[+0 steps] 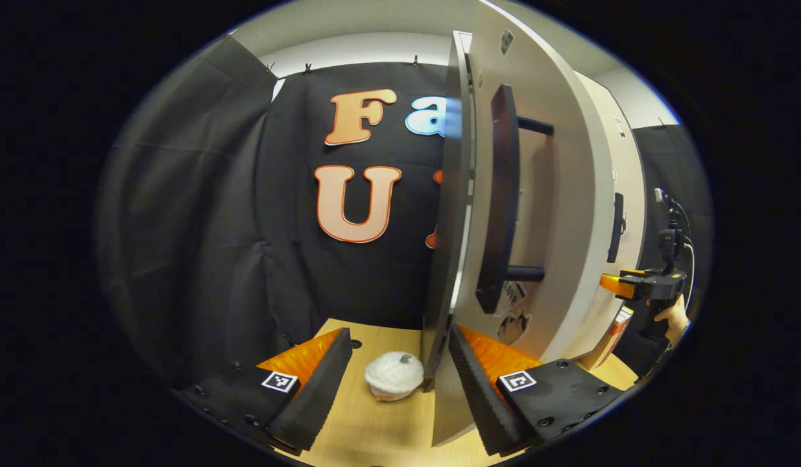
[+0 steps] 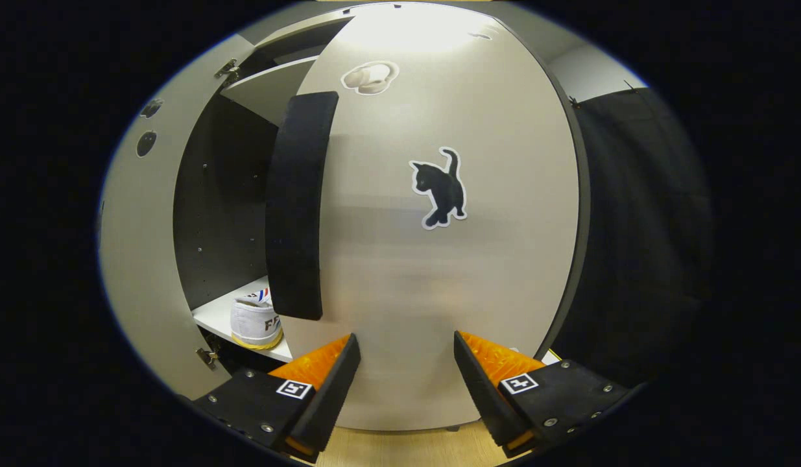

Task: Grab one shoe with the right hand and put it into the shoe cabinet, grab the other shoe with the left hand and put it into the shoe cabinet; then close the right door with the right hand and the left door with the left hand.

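Observation:
In the right gripper view a white shoe stands on a white shelf inside the shoe cabinet, seen through the gap beside the right door. That door has a dark handle and a cat sticker. My right gripper is open, close to the door's outer face. In the left gripper view the left door stands ajar, seen almost edge-on, its dark handle facing right. The open left gripper straddles that door's free edge. The right gripper, held by a hand, sits far right by the right door.
A small round white object rests on the wooden table just left of the left door's lower corner. Black cloth hangs behind and to the left. A pale panel with hinges bounds the cabinet opening on the left.

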Action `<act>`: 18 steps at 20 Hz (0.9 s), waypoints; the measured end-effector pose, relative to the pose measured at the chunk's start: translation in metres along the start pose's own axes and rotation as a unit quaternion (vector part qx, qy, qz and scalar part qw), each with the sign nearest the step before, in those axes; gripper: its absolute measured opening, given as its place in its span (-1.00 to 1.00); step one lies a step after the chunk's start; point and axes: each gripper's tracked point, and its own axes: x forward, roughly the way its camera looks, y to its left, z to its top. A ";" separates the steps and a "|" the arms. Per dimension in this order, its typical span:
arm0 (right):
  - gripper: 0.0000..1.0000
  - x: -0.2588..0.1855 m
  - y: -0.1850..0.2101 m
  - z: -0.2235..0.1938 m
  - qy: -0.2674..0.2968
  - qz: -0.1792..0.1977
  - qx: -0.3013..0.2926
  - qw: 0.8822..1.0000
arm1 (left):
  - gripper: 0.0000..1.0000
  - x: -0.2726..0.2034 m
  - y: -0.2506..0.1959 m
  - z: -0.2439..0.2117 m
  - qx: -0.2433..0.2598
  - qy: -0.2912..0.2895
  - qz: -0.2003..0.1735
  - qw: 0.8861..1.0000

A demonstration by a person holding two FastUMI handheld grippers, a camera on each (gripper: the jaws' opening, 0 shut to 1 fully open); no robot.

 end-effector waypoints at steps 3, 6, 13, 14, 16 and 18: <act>0.80 -0.014 -0.008 0.001 -0.003 -0.003 0.009 1.000 | 0.93 -0.004 -0.010 -0.001 0.009 0.004 -0.006 1.000; 0.80 -0.029 -0.015 0.008 -0.007 -0.002 0.026 1.000 | 0.99 -0.008 -0.038 -0.002 -0.003 0.006 -0.048 0.999; 0.80 -0.072 -0.038 0.030 -0.035 -0.015 0.027 0.999 | 0.86 -0.013 -0.084 0.001 0.018 -0.003 -0.090 0.996; 0.80 -0.079 -0.042 0.033 -0.040 -0.018 0.025 0.999 | 0.92 -0.012 -0.093 0.002 0.017 -0.004 -0.097 0.995; 0.80 -0.094 -0.049 0.040 -0.050 -0.024 0.023 0.998 | 0.86 -0.011 -0.104 0.001 0.020 -0.005 -0.106 0.994; 0.80 -0.108 -0.057 0.045 -0.058 -0.028 0.022 0.998 | 0.92 -0.006 -0.116 0.000 0.019 -0.004 -0.113 0.993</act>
